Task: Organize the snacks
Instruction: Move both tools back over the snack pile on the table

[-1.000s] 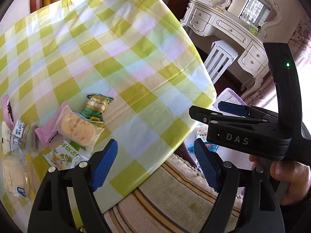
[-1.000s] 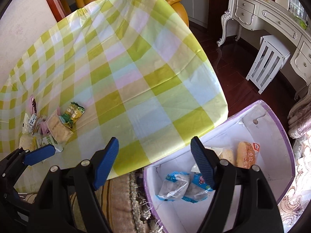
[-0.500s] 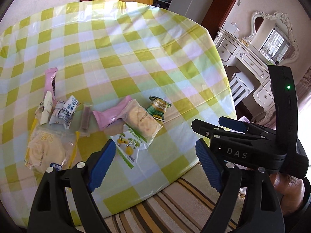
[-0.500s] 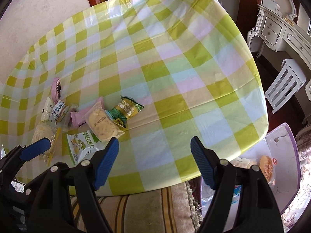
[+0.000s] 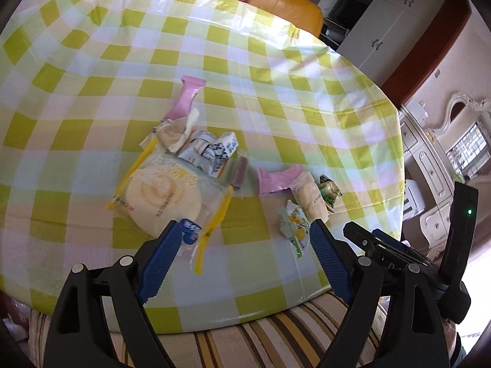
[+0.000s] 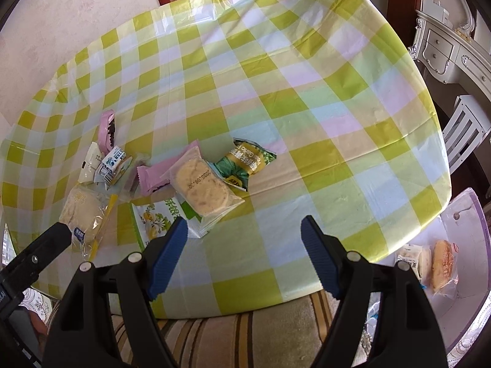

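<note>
Wrapped snacks: clustered on the green-and-yellow checked plastic tablecloth, among them a round cracker in clear film and a round pale bun in a yellow-edged clear bag. Left gripper and right gripper: jaws spread wide, holding nothing (both near the table's front edge).

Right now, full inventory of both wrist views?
table: 1, green-yellow check cloth, centre
bread pack: 1, clear, yellow edges, table's near left
cracker pack: 1, clear, mid-pile
green snack bag: 1, right of cracker pack
pink wrappers: 2, in pile
white-green sachet: 1, near edge
box: 1, white, purple rim, off table's right, bread packs inside
left gripper: open, empty
right gripper: open, empty
</note>
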A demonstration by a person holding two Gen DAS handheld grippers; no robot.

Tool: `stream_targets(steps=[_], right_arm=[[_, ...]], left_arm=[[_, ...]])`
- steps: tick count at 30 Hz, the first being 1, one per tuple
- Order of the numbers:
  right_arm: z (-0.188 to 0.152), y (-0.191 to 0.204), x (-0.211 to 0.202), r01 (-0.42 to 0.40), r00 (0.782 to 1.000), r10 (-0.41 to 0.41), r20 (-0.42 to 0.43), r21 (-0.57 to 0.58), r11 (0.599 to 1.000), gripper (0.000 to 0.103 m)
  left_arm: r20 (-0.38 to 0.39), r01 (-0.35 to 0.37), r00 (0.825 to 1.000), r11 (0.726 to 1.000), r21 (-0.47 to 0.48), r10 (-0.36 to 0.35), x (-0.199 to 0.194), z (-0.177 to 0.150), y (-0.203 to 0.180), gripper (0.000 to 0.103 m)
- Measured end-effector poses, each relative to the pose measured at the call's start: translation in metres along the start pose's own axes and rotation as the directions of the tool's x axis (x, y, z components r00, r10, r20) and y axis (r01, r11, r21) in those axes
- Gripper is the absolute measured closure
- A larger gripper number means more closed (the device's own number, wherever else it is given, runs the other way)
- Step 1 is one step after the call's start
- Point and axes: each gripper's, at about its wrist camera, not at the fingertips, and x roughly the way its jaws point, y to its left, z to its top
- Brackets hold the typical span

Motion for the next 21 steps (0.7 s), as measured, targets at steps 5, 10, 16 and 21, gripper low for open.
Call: stream_targets(steps=[5, 10, 16, 21], right_arm=[[-0.001, 0.023, 0.002, -0.03, 1.0, 0.03, 0.001, -0.073, 0.997, 0.027], [-0.006, 0.051, 0.005, -0.052, 0.999, 0.051, -0.011, -0.184, 0.982, 0.027], [-0.009, 0.066, 0.026, -0.12, 0.988, 0.097, -0.123, -0.201, 0.972, 0.027], [-0.005, 0.053, 0.028, -0.158, 0.981, 0.145, -0.127, -0.104, 0.982, 0.027]], left_arm=[[0.024, -0.049, 0.998, 0.988, -0.145, 0.053, -0.013, -0.001, 0.044, 0.02], [-0.006, -0.074, 0.997, 0.977, -0.201, 0.075, -0.009, -0.004, 0.066, 0.019], [-0.015, -0.084, 0.996, 0.976, -0.201, 0.082, -0.004, -0.007, 0.067, 0.019], [-0.015, -0.086, 0.996, 0.974, -0.208, 0.085, -0.003, -0.007, 0.069, 0.019]])
